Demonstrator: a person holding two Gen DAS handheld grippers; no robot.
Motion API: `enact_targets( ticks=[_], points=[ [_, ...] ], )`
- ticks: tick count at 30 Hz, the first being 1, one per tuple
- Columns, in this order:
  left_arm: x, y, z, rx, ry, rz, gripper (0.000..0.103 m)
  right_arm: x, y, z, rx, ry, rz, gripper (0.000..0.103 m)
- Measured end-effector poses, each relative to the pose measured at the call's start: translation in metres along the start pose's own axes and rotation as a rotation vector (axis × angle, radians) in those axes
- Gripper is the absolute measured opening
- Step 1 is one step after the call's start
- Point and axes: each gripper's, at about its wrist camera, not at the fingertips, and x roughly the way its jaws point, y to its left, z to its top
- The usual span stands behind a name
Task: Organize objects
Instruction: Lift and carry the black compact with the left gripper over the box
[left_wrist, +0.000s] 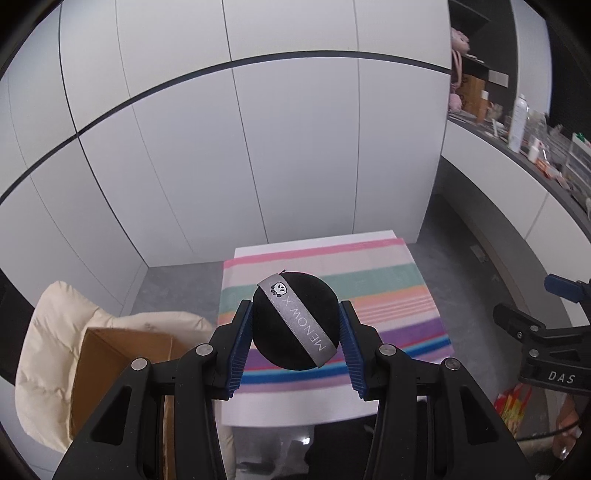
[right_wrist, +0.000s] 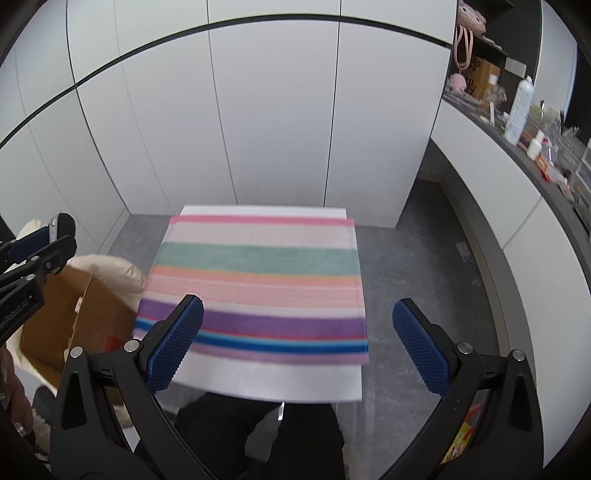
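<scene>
My left gripper is shut on a round black powder puff with a grey "MENOW" ribbon, held in the air above the near left part of a striped towel on a small white table. The same gripper shows at the left edge of the right wrist view, above an open cardboard box. My right gripper is open and empty, held above the towel near its front edge.
The cardboard box rests on a cream padded coat left of the table. White cabinet doors stand behind. A dark counter at right carries a white bottle and small items. Grey floor surrounds the table.
</scene>
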Motion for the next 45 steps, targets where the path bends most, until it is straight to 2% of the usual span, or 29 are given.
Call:
enact_targets(
  ticks=[7, 10, 13, 17, 23, 32, 39, 45],
  points=[
    [-0.037, 0.003, -0.049, -0.008, -0.002, 0.007, 0.046, -0.027, -0.011, -0.055, 0.007, 0.021, 0.01, 0.103],
    [-0.042, 0.007, -0.067, -0.017, 0.015, 0.008, 0.046, -0.04, -0.019, -0.08, 0.007, 0.02, -0.018, 0.103],
    [-0.042, 0.013, -0.082, -0.046, 0.043, -0.004, 0.046, -0.049, -0.029, -0.099, 0.021, 0.036, -0.008, 0.103],
    [-0.04, 0.021, -0.093, -0.07, 0.064, -0.007, 0.046, -0.056, -0.037, -0.101, 0.045, 0.026, -0.041, 0.103],
    [-0.043, 0.042, -0.098, -0.108, 0.051, 0.03, 0.046, -0.062, -0.029, -0.101, 0.027, 0.012, -0.022, 0.103],
    [-0.051, 0.088, -0.119, -0.196, 0.059, 0.1, 0.046, -0.054, 0.022, -0.095, -0.08, 0.009, 0.079, 0.103],
    [-0.062, 0.139, -0.15, -0.298, 0.083, 0.183, 0.046, -0.045, 0.091, -0.091, -0.214, 0.014, 0.189, 0.103],
    [-0.076, 0.185, -0.185, -0.398, 0.115, 0.283, 0.046, -0.041, 0.162, -0.092, -0.344, 0.018, 0.288, 0.103]
  ],
)
